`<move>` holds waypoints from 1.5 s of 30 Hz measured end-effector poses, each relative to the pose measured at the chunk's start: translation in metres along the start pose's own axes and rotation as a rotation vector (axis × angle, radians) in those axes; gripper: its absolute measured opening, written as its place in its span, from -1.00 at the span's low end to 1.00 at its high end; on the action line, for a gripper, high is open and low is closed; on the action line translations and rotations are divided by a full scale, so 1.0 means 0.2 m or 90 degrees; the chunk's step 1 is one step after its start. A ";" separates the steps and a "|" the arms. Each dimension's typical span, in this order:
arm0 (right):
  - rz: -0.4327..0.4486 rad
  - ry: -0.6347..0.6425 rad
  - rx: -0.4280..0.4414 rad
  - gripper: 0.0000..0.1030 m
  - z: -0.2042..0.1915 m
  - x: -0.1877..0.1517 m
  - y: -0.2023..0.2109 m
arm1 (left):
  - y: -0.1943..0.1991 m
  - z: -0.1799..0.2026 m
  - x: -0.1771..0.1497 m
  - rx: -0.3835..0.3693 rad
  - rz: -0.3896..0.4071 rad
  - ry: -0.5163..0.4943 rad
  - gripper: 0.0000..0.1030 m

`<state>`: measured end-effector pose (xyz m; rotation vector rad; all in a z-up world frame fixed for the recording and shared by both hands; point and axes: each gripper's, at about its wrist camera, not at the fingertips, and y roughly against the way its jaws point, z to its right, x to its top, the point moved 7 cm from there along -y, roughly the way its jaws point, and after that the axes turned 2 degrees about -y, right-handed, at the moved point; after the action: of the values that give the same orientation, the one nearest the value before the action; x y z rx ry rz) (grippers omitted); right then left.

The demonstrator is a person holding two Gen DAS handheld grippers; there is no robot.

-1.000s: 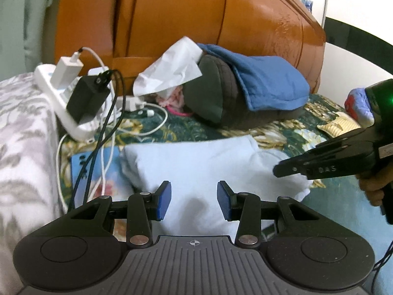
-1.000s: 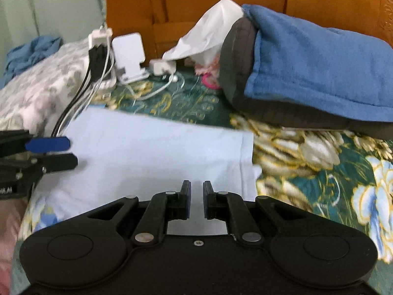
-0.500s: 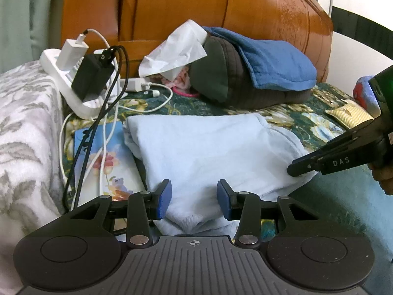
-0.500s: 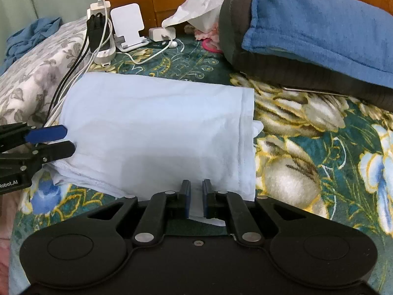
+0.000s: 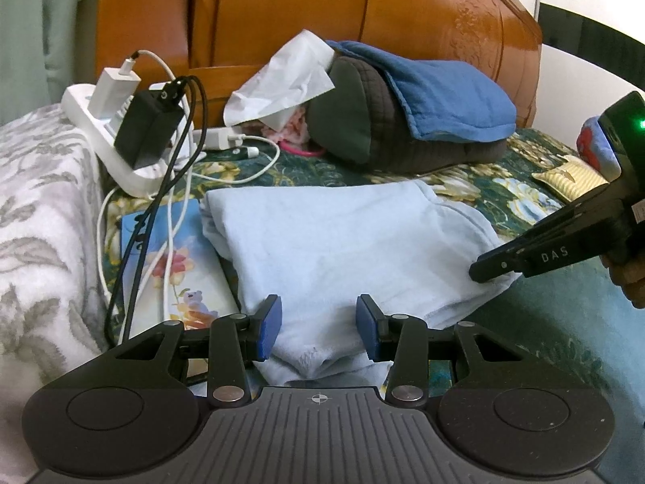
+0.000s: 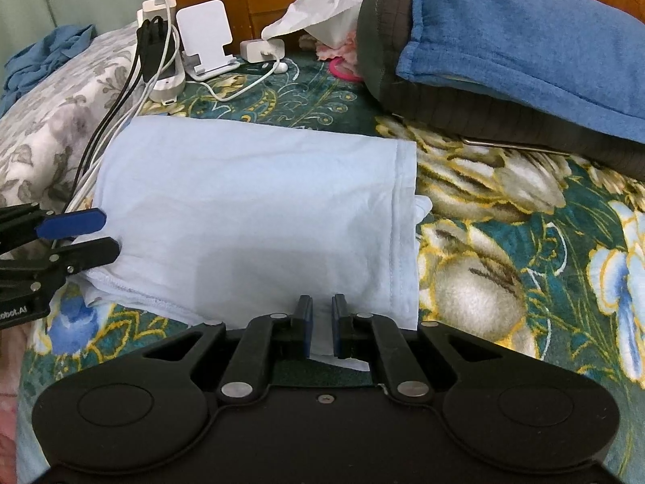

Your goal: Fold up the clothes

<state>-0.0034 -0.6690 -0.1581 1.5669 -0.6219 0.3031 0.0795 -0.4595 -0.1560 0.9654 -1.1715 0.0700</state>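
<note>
Blue-padded fingers of the left gripper [image 5: 317,326] stand spread, straddling the near edge of one pale blue garment [image 6: 258,218], likely placed to take hold. Nearly pressed together, the right gripper [image 6: 321,324] pinches a thin bit of its hemmed edge. That garment lies folded into a layered rectangle on the floral bed [image 6: 524,282], beside one power strip [image 5: 100,141] carrying two chargers.
</note>
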 end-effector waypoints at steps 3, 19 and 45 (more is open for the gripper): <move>0.001 -0.002 -0.004 -0.83 0.00 0.00 0.02 | 0.02 0.00 0.00 -0.005 -0.003 0.004 -0.26; 0.023 0.013 -0.004 -0.66 -0.14 0.04 0.12 | 0.13 -0.05 0.00 -0.022 -0.009 0.027 -0.26; 0.042 0.057 0.006 -0.05 -0.48 0.17 0.22 | 0.38 -0.18 0.06 -0.031 0.034 0.039 0.51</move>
<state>0.0166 -0.5806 -0.0924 1.5349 -0.6049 0.4242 0.0727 -0.3936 -0.1024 0.8842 -1.1373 0.1130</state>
